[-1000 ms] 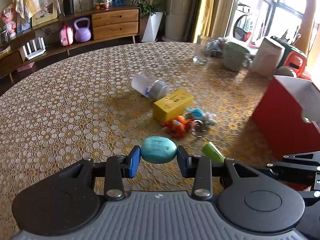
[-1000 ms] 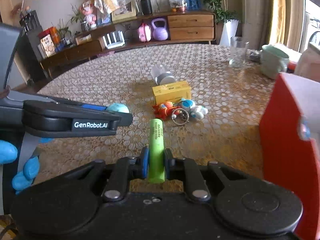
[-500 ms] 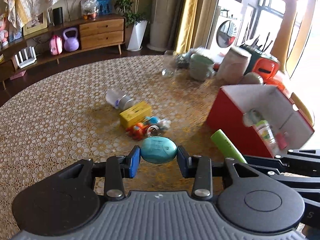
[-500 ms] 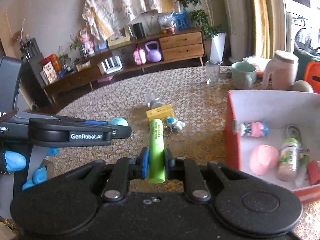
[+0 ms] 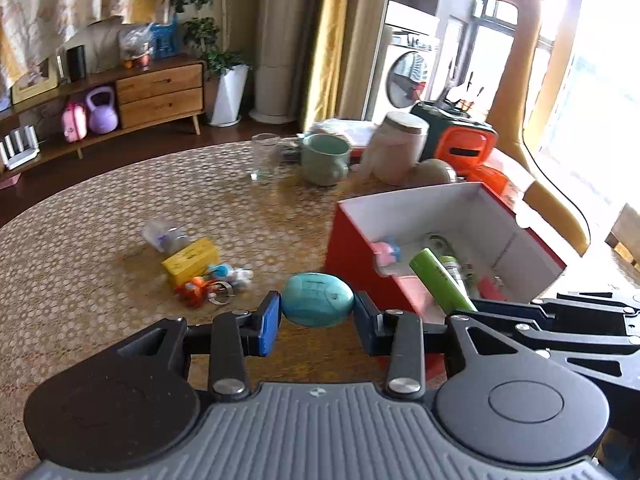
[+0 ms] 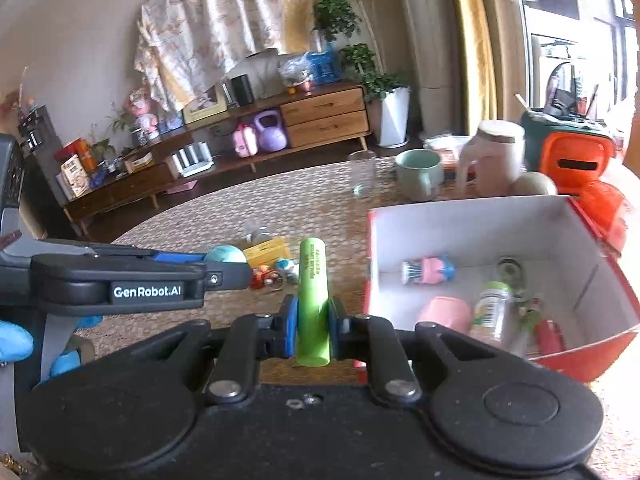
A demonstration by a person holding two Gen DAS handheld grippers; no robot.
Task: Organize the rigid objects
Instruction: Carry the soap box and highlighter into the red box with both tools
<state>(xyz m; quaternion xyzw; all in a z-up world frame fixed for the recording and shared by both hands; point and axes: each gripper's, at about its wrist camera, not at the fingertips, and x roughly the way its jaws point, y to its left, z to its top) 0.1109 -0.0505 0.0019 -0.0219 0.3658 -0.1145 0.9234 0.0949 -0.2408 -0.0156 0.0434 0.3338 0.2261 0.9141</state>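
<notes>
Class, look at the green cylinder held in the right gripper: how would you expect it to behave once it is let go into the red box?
The green cylinder looks stiff, keeping straight though the fingers pinch only its lower end. Round and smooth, it will probably roll across the red box floor until something inside stops it.

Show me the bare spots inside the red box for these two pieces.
The red box has bare floor along its far wall and far right corner. Its near side is crowded: pink cup, bottle; the pink-and-blue toy lies by the left wall.
</notes>
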